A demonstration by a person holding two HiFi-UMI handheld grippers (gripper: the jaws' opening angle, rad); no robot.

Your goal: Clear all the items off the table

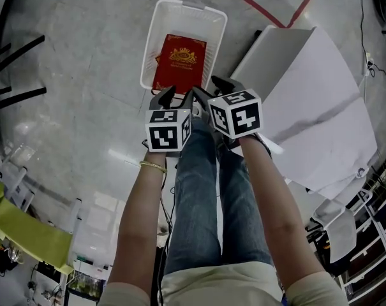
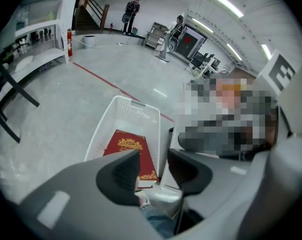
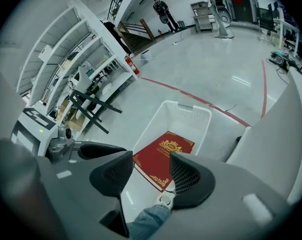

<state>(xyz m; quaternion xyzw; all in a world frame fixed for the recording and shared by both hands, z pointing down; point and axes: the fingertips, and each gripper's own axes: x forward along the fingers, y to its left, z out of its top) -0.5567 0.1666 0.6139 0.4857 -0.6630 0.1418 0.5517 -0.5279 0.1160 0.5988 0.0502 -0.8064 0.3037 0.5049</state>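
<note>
We're over a shiny grey floor [image 1: 78, 75]: white basket [image 1: 155, 27] holding a red book [image 1: 180, 62], white tabletop [image 1: 320, 88] beside it. Our left gripper [image 2: 153, 166] and right gripper [image 3: 148, 171] are empty, jaws apart.

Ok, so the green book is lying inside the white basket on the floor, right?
Not green. The book is red with gold decoration. The head view shows it lying inside the white basket on the floor.

All three views look down onto the basket [image 1: 149, 46]
</note>
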